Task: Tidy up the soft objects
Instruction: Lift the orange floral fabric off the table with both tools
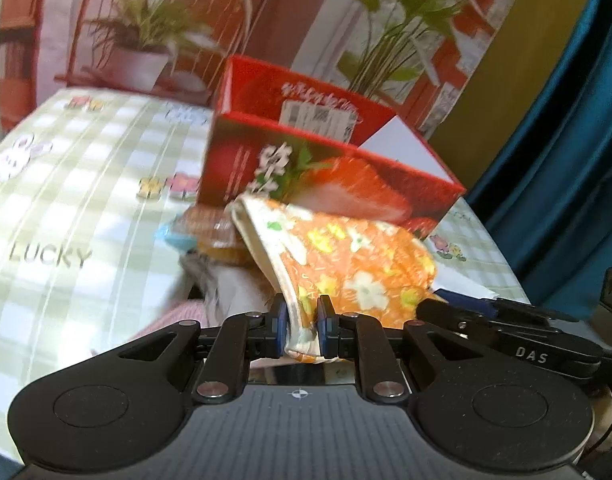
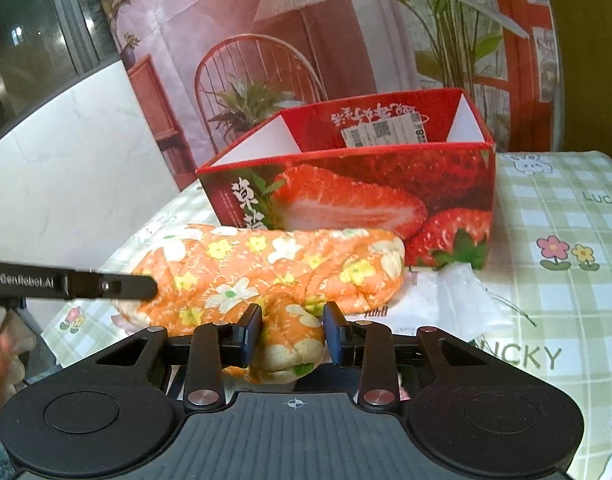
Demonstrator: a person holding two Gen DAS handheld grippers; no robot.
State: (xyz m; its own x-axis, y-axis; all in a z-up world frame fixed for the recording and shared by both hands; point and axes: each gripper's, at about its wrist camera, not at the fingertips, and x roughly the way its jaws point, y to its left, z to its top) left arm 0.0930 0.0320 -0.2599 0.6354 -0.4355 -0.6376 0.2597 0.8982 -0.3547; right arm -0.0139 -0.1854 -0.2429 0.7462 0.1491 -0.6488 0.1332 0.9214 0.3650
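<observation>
on the checked tablecloth (image 2: pixel 558 208), both tongs, left (image 1: pixel 302 330) and right (image 2: pixel 293 334), pinch the orange floral mitt (image 2: pixel 266 268).

We are looking forward and downward along each gripper's fingers, very near the table. The left wrist view is facing the strawberry box (image 1: pixel 330 184) from its left corner, the right wrist view from its front; both are sharing the box (image 2: pixel 358 196) and the orange floral cloth (image 1: pixel 358 264) (image 2: pixel 266 268).
</observation>
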